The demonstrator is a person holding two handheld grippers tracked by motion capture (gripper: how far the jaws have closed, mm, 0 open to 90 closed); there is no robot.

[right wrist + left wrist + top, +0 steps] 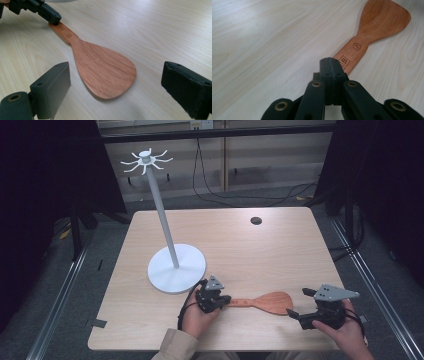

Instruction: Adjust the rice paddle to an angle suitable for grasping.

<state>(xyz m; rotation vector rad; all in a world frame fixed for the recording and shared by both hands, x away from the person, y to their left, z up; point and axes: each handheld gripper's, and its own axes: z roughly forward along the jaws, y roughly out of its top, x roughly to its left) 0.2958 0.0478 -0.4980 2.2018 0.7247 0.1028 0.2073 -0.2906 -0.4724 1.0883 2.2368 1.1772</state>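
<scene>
A wooden spatula (265, 302) lies flat on the table near its front edge, blade toward the right. My left gripper (227, 299) is shut, and its joined tips (331, 65) sit on top of the spatula's handle (352, 53), which runs out from under them. That left gripper (51, 15) also shows far off at the handle's end in the right gripper view. My right gripper (300, 303) is open wide by the blade's rounded end. Its two pads (53, 85) stand on either side of the blade (105, 72) without touching it.
A white stand with a round base (176, 267), a tall pole and several hooks on top (146, 160) stands at the table's left middle, just behind my left hand. A small dark hole (256, 220) marks the far side of the wooden table (280, 250).
</scene>
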